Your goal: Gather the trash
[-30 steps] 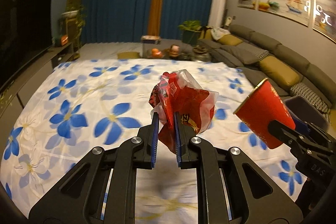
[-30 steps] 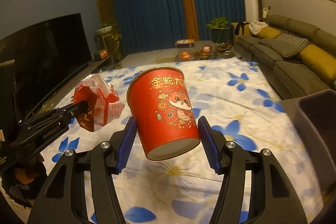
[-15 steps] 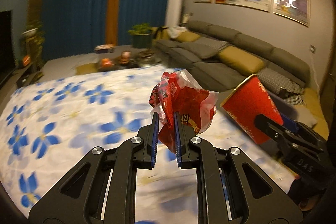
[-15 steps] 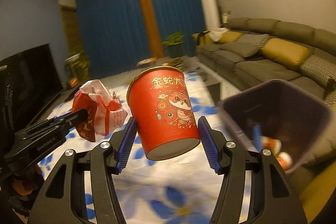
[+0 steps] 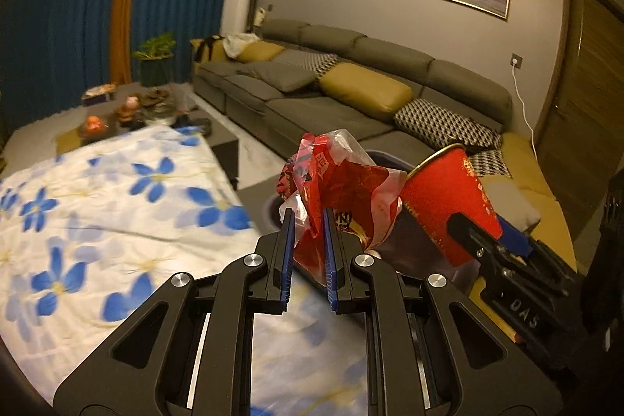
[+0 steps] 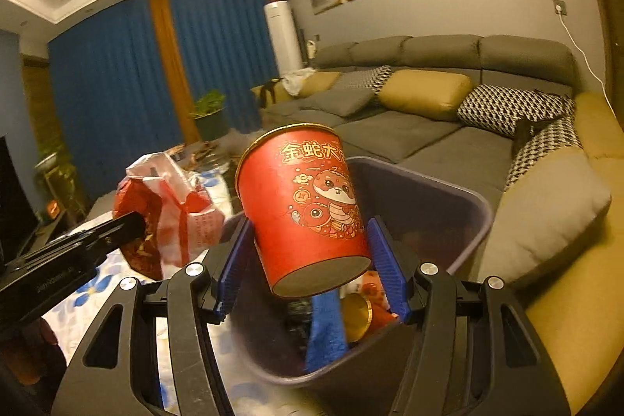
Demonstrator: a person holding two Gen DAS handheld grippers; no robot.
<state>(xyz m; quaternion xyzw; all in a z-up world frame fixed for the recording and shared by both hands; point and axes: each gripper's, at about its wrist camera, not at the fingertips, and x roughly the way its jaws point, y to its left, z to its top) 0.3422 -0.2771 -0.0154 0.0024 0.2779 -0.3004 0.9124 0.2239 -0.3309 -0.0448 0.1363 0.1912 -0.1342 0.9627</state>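
My left gripper point(image 5: 306, 240) is shut on a crumpled red and clear plastic bag point(image 5: 343, 186), which also shows at the left of the right wrist view as the bag point(image 6: 163, 209). My right gripper point(image 6: 310, 260) is shut on a red paper cup point(image 6: 304, 201) with a gold rim and a cartoon snake print, held tilted. The cup point(image 5: 444, 205) appears just right of the bag in the left wrist view. Beneath and behind the cup stands a dark purple bin point(image 6: 448, 205) with several pieces of trash inside. Both held items hang over or near its rim.
A white cloth with blue flowers point(image 5: 97, 221) covers the table at the left. A long grey sofa point(image 5: 351, 96) with yellow and patterned cushions runs behind the bin. A low table with ornaments point(image 5: 128, 108) and blue curtains point(image 5: 70, 6) lie farther back.
Both grippers have swung to the right, away from the flowered table toward the sofa. The purple bin came into view and now sits directly under the cup. Both grips are unchanged.
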